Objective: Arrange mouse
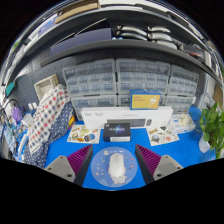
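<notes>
The claw (112, 160) is held wide open over the blue bench (175, 150), the white mouse (115, 164) lying between its fingers untouched, so the grasp step is judged pending: lowering and closing are required.

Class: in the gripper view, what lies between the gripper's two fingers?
In the gripper view, a white mouse on a round pale blue mat lies between the open gripper's fingers, with gaps on both sides.

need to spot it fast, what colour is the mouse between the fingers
White mouse, on a blue mat, seen in the gripper view.
</notes>
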A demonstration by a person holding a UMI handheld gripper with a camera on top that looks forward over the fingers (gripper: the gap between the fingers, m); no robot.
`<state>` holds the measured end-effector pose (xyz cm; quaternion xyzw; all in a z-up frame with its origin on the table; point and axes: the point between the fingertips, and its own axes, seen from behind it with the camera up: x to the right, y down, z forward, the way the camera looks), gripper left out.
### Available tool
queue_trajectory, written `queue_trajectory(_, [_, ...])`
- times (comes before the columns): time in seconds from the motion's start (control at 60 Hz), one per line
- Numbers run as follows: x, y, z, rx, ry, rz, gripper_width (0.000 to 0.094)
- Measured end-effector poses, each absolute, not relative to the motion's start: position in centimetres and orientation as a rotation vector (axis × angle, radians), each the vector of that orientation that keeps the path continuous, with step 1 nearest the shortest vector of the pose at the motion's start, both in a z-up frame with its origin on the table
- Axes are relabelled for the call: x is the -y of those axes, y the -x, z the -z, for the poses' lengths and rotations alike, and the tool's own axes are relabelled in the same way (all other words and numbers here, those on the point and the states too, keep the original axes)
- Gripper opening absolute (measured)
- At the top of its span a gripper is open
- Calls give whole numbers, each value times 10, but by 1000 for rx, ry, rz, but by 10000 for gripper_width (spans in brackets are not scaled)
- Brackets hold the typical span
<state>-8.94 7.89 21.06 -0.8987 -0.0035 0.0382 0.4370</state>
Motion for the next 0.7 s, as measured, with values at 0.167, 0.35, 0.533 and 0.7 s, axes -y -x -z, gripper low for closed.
queue_trajectory(0.167, [-73,87,-226,12,2203,-93,860])
queue_trajectory(0.35, [-70,85,-232,12,2185,-90,865])
queue_trajectory(0.533, [-67,83,-222,24,2204,-74,864])
queue_trajectory(0.7, [-67,83,-218,27,2214,-72,862])
